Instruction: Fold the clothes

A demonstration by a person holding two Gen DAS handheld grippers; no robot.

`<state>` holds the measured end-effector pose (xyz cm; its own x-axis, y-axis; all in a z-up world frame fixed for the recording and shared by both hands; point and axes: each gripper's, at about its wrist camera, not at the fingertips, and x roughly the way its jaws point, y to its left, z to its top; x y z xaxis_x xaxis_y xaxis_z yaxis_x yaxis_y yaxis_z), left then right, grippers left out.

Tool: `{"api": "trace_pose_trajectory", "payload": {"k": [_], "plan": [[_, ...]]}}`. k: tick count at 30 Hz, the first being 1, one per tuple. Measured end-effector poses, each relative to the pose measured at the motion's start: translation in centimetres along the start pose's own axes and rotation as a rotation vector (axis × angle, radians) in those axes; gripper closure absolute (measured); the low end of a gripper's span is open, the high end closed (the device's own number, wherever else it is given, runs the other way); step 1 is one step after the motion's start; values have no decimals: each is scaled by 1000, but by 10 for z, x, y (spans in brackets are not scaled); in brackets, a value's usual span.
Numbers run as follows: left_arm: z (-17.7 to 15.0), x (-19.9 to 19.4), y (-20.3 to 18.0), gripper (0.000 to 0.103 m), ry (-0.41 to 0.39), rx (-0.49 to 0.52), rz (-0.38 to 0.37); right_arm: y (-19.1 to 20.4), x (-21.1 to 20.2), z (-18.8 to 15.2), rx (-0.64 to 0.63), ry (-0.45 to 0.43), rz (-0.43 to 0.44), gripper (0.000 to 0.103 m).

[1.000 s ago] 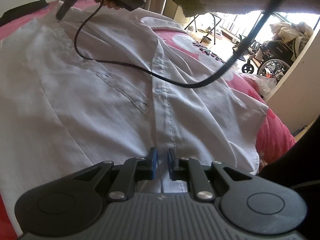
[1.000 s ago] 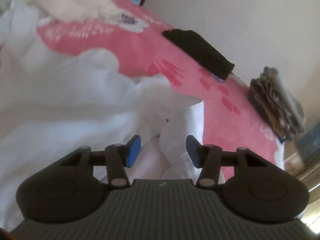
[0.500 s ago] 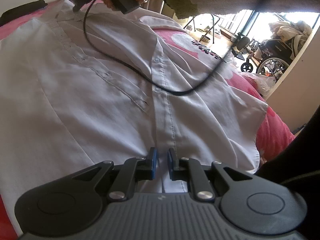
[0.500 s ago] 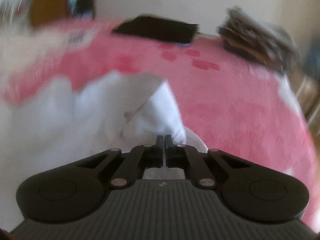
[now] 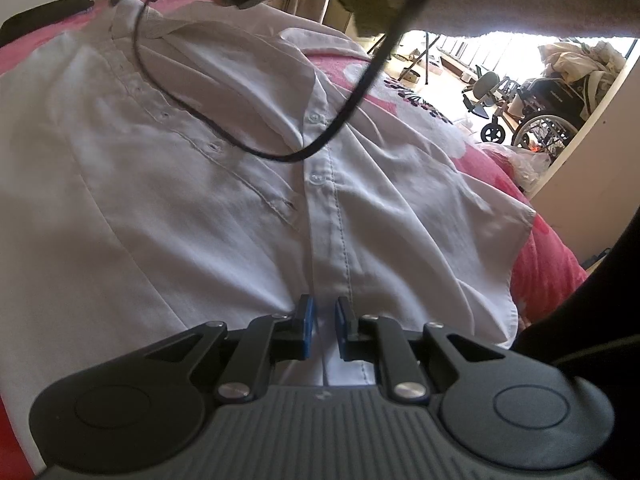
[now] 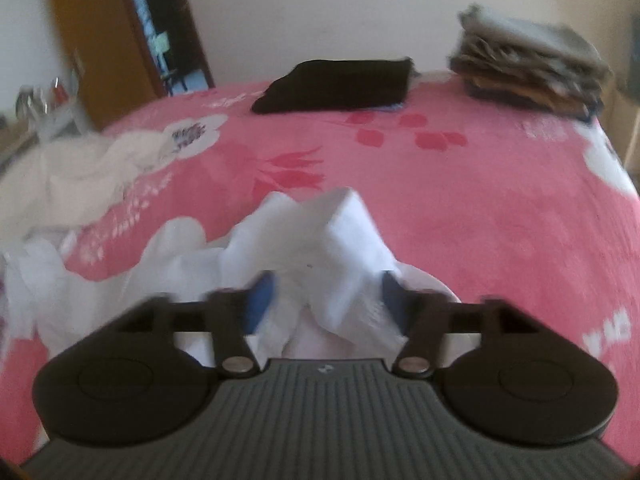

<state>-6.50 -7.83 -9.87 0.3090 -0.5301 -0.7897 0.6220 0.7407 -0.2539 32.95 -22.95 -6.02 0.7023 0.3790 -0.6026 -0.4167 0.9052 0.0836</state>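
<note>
white shirt [image 5: 208,208] spread front-up across the pink bedspread [image 5: 548,252], collar at the shirt's far end, hem at the near end. left gripper [image 5: 322,328] at the shirt's hem, fingers narrow, pinching the button placket between the blue pads. black cable [image 5: 240,148] looping over the shirt's chest. right gripper [image 6: 326,300] at the shirt's collar end, fingers wide apart, straddling a bunched peak of white cloth without clamping it; view blurred. beyond the shirt's collar, a folded black garment [image 6: 340,86] and a stack of folded brownish clothes [image 6: 528,68]. off the shirt's side, a crumpled cream garment [image 6: 76,176]. past the shirt's other side, a wheelchair [image 5: 548,116].
</note>
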Motion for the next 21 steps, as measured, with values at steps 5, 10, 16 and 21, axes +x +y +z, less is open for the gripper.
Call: {"api": "trace_pose_trajectory", "payload": {"k": [5, 10, 16, 21], "plan": [[0, -1, -2, 89, -2, 1, 7, 43, 13, -1, -273, 34, -89, 32], [0, -1, -2, 89, -4, 1, 8, 79, 19, -4, -518, 47, -170, 36], [-1, -1, -2, 89, -4, 5, 10, 84, -1, -19, -662, 1, -177, 45], [-1, -2, -3, 89, -4, 10, 17, 90, 13, -37, -793, 64, -170, 66]]}}
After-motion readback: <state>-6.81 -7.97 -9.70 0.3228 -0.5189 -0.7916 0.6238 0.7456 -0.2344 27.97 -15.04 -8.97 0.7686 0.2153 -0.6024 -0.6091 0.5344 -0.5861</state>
